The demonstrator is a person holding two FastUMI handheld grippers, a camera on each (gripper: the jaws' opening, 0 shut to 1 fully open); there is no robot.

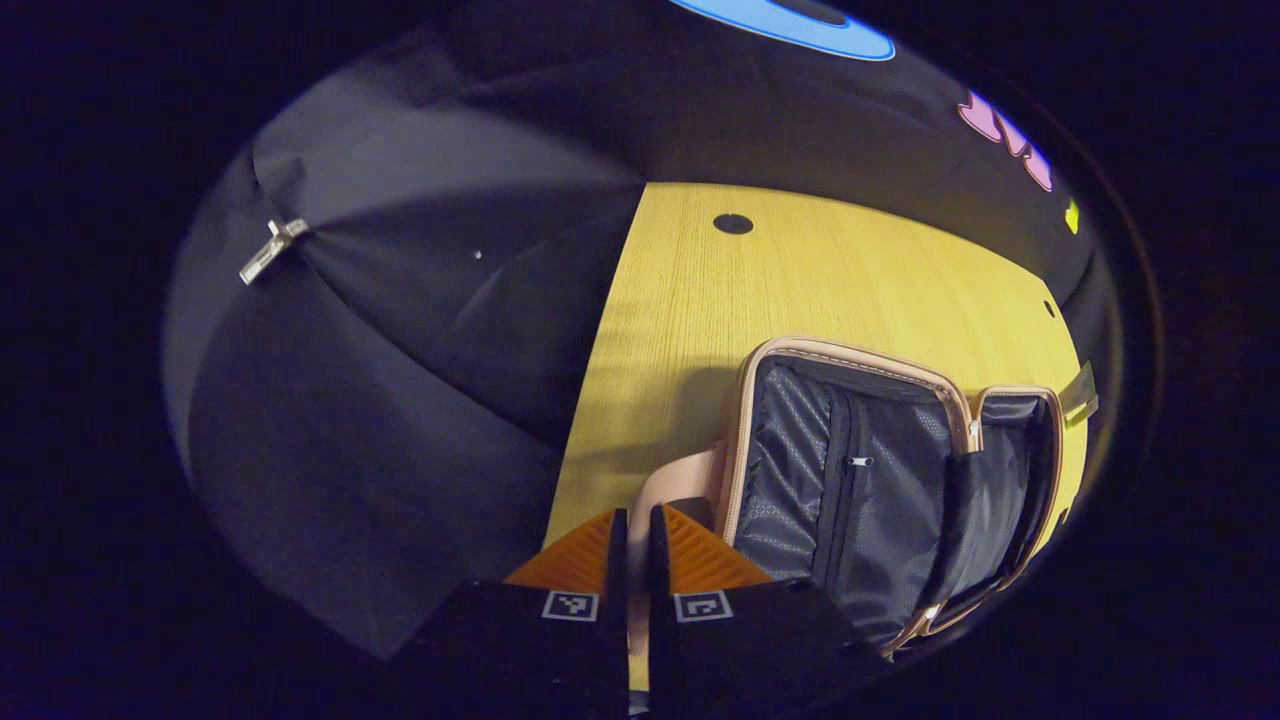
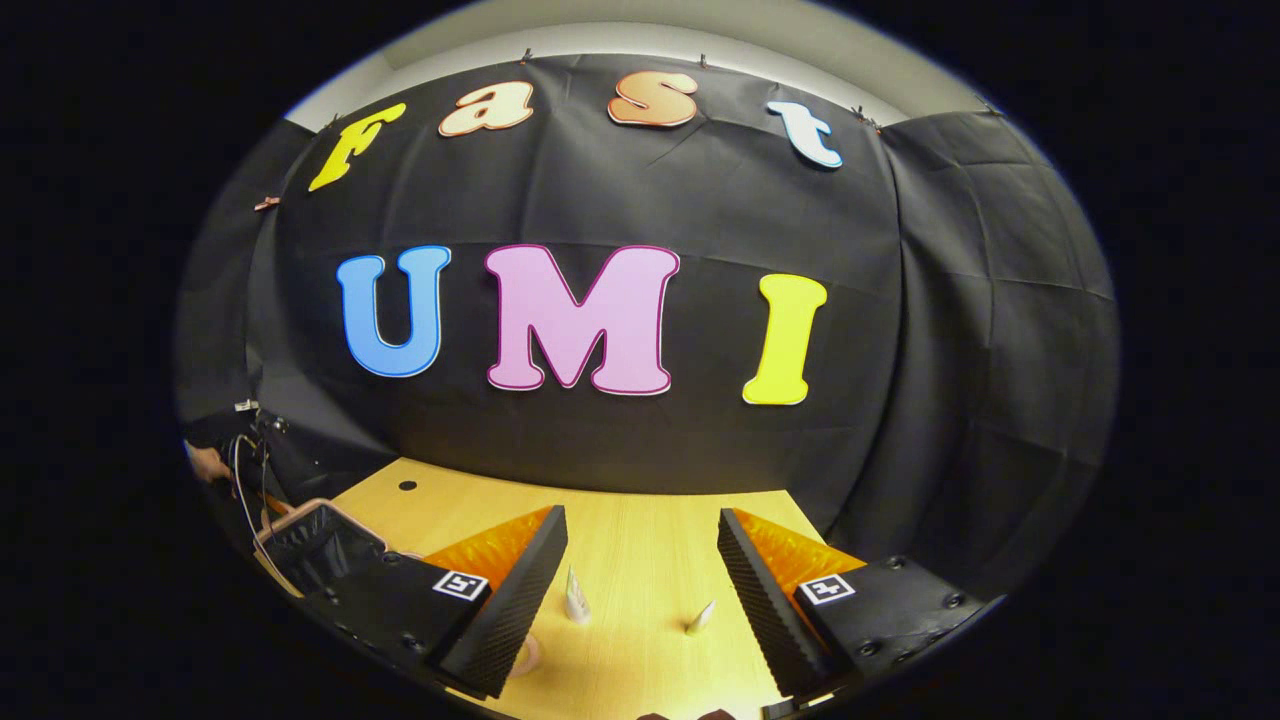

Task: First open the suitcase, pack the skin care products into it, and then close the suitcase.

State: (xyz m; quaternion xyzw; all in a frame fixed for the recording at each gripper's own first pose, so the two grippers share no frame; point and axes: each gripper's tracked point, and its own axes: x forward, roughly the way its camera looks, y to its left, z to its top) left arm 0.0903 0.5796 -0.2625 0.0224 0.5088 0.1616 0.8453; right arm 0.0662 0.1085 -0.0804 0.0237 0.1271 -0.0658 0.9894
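Note:
The pink suitcase (image 1: 690,480) stands open on the yellow wooden table (image 1: 800,280). Its dark lining with a zip pocket (image 1: 860,470) faces me in the left gripper view. My left gripper (image 1: 632,515) is shut on the pink rim of the suitcase lid, which runs down between the fingers. In the right gripper view my right gripper (image 2: 640,525) hangs open over the table with nothing between its fingers. Two small white tubes (image 2: 577,598) (image 2: 700,618) lie on the table just beyond it. The suitcase (image 2: 320,545) stands at the far left, with a hand (image 2: 205,462) behind it.
Black cloth walls close the booth behind and beside the table (image 2: 640,560). A round black hole (image 1: 732,223) marks the table's far part. A pinkish curved thing (image 2: 525,655) peeks out beside my right gripper's left finger. Cables (image 2: 245,470) hang near the hand.

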